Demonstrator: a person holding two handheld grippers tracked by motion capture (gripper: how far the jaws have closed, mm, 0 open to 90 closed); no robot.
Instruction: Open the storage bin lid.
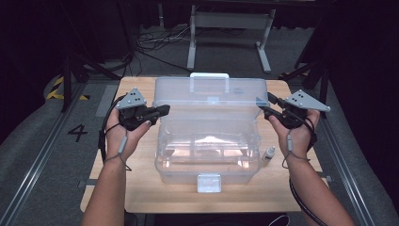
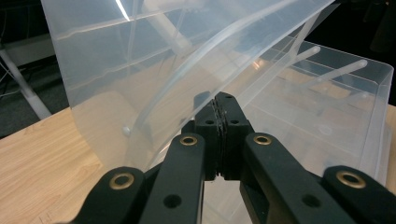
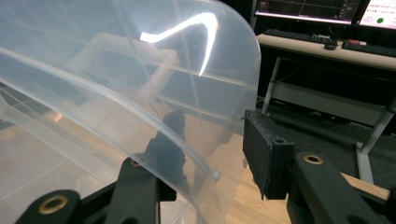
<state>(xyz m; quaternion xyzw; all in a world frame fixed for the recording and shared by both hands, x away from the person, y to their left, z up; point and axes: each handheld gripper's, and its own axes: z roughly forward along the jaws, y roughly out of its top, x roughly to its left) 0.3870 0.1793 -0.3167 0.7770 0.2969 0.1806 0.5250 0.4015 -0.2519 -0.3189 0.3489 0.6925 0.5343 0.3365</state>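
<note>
A: Starting at the left of the high view, what is the left gripper (image 1: 162,111) doing?

B: It sits at centre left, held in the person's left hand (image 1: 123,134), with its tips against the left edge of the raised lid (image 1: 211,92). In the left gripper view the two black jaws stand pressed together at lower centre, clenched on the lid's clear edge, which runs up from them toward the upper right of that frame.

A: And the thing being handled?

B: A clear plastic storage box (image 1: 207,150) fills the middle of the high view, resting on the wooden table (image 1: 141,188). Its lid stands tilted up behind the tub, in the upper middle of the frame, with a white handle (image 1: 209,75) at its top. A white latch (image 1: 209,182) sits on the tub's near wall at lower centre.

A: Anything beside it?

B: A small white dropper bottle (image 1: 268,154) stands on the table just beside the box's right wall.

A: And the right side?

B: The right gripper (image 1: 265,106) is at centre right, in the right hand (image 1: 296,134), at the lid's right edge. In the right gripper view its jaws stand apart, one behind the clear lid (image 3: 116,84) at lower centre, the other to the right of it; the lid's edge lies between them, and the right-hand pad is clear of it, so the grip is released.
</note>
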